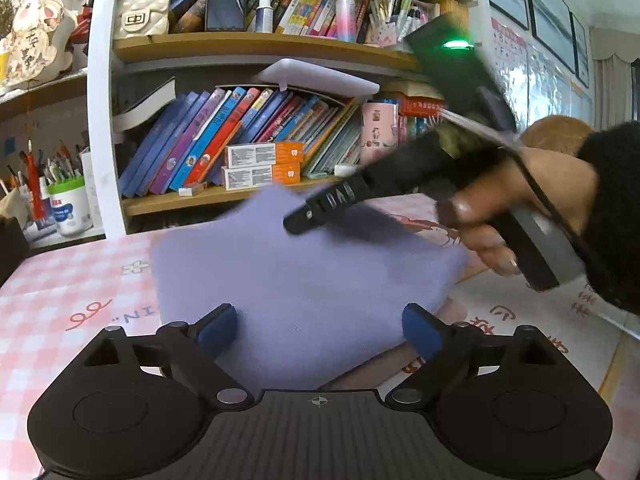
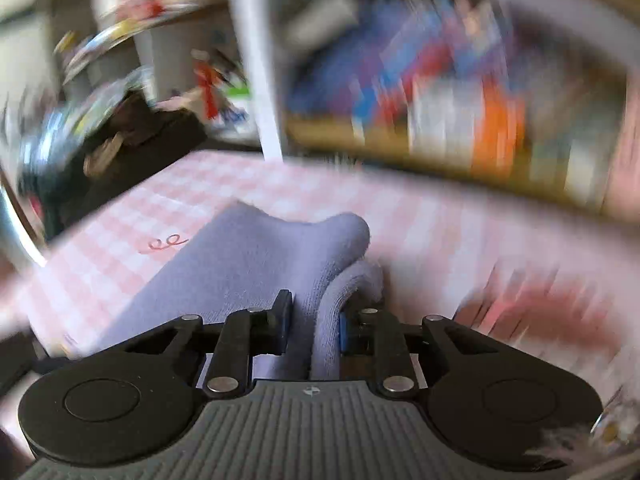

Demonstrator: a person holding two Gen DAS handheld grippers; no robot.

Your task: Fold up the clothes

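A lavender cloth [image 1: 304,280] lies on the pink checked table cover [image 1: 60,292], with its far edge lifted. My left gripper [image 1: 320,330] is open, its blue pads [image 1: 218,330] either side of the cloth's near edge, not pinching it. My right gripper [image 2: 312,320] is shut on a bunched fold of the same cloth [image 2: 256,256] and holds it up off the table. In the left wrist view the right gripper [image 1: 316,210] is a black tool in a hand, over the cloth's far part. The right wrist view is motion-blurred.
A bookshelf [image 1: 248,196] full of books stands right behind the table. A pen cup [image 1: 70,208] and a dark box [image 1: 12,248] sit at the far left. The table cover [image 2: 120,236] runs left and right of the cloth.
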